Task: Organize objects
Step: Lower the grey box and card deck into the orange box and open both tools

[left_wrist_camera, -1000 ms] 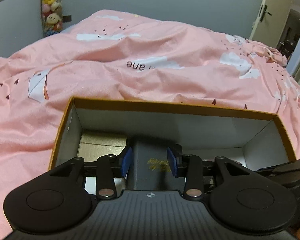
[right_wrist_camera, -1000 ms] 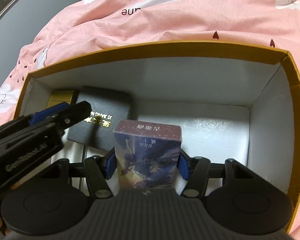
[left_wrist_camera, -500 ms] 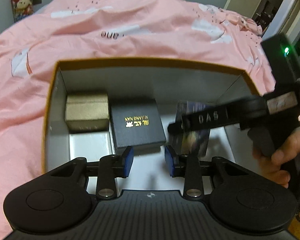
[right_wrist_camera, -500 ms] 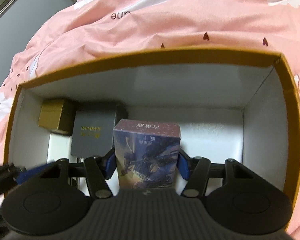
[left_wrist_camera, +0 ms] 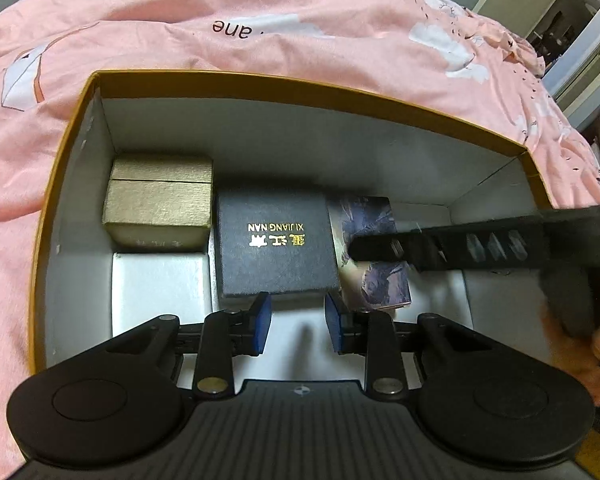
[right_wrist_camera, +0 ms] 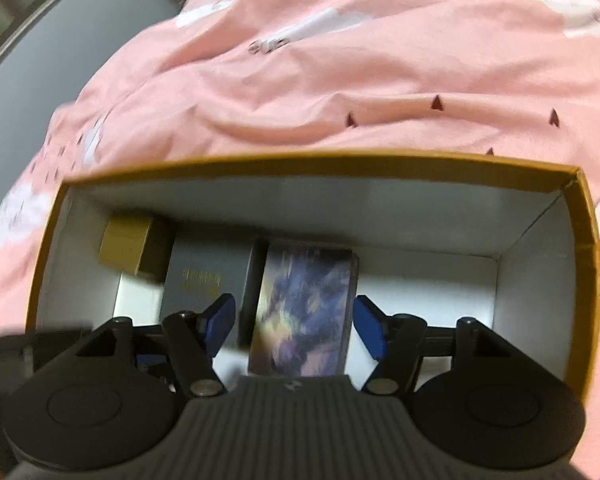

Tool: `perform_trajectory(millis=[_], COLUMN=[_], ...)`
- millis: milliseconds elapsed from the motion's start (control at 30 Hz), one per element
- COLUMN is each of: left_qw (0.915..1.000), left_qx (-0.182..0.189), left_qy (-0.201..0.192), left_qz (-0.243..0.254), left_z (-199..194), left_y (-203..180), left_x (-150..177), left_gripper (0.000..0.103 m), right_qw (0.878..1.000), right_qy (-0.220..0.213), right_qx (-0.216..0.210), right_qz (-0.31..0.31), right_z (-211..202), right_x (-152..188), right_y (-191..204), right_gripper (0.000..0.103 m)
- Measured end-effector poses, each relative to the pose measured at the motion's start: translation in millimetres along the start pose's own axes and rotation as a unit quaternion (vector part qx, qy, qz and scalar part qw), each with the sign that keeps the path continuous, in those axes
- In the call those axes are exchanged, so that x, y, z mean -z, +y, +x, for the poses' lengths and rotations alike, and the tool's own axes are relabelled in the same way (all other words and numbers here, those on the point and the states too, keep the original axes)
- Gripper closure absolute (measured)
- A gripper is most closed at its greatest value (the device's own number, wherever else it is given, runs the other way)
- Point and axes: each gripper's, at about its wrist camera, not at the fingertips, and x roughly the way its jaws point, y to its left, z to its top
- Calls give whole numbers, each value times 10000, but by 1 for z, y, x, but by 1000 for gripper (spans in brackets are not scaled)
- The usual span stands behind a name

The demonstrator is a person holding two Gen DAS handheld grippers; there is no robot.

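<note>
Inside the open box point(left_wrist_camera: 80, 168) on my pink bed point(left_wrist_camera: 260, 8), a gold box point(left_wrist_camera: 160, 208) sits at the far left, the black case point(left_wrist_camera: 276, 248) just beside it, then the purple card box point(right_wrist_camera: 304, 312) flat on the floor. My left gripper point(left_wrist_camera: 298, 322) hovers empty, fingers narrowly apart, just closing. My right gripper point(right_wrist_camera: 296, 320) has just been opening; its fingers stand clear either side of the card box.
</note>
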Motion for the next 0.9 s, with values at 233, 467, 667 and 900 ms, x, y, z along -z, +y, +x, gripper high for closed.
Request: perform_trajectory(millis=[233,467,667,900], left_qw=[9998,9975,9964,9967], left_qx=[-89,101,194,104], left_qy=[53,135,193,167], left_qz=[-174,-687,-803,-785], left_z=[5,11,12,10], left_y=[3,19,22,21], left_x=[-1,-4,-7,-5], left_gripper=[75,76,76,76], right_qw=[9954,9816,9740,9603], right_qy=[221,586,796,737], right_qx=[137,304,479,649], right_qz=[-921,-1790,-2067,-2610], right_z=[-17,-9,10,17], right_x=[14,30,31,29], right_y=[4,19,23,35], right_gripper=[37,37,46,60])
